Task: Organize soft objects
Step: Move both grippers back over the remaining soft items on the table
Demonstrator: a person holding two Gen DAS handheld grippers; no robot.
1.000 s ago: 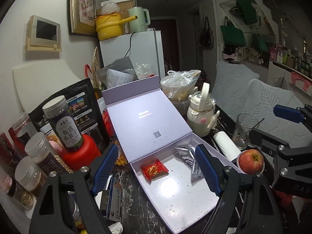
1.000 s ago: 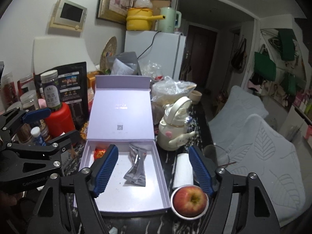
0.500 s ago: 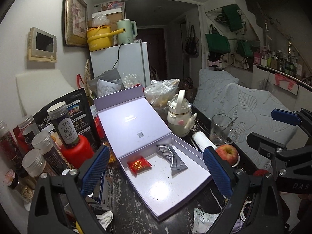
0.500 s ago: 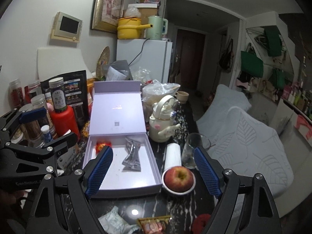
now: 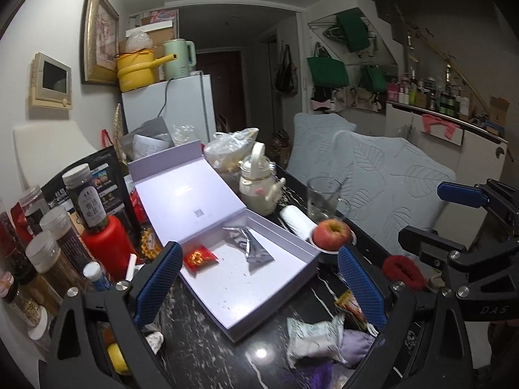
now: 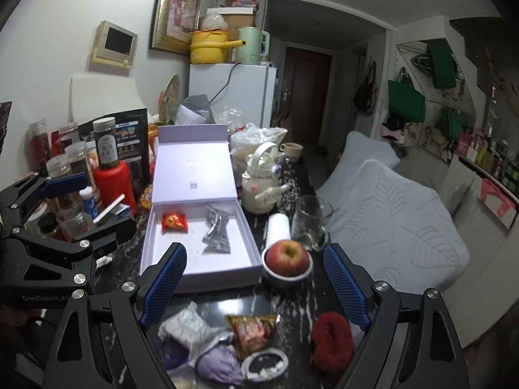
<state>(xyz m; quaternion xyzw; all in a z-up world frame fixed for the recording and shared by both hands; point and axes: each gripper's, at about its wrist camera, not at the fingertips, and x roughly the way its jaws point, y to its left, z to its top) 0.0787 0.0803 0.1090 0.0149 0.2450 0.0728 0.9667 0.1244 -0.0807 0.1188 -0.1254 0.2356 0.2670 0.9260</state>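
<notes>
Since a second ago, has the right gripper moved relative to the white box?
Yes. The right gripper has pulled back from the white box; loose items on the table in front of the box now show between its fingers.

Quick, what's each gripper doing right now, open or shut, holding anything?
Left gripper: open, nothing between its fingers.
Right gripper: open, nothing between its fingers.

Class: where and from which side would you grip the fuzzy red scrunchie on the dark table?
Pinch one side of the red scrunchie ring across its plush band, probably coming from above: it lies flat with its hole upward. The right tongs, open, are nearest.
</notes>
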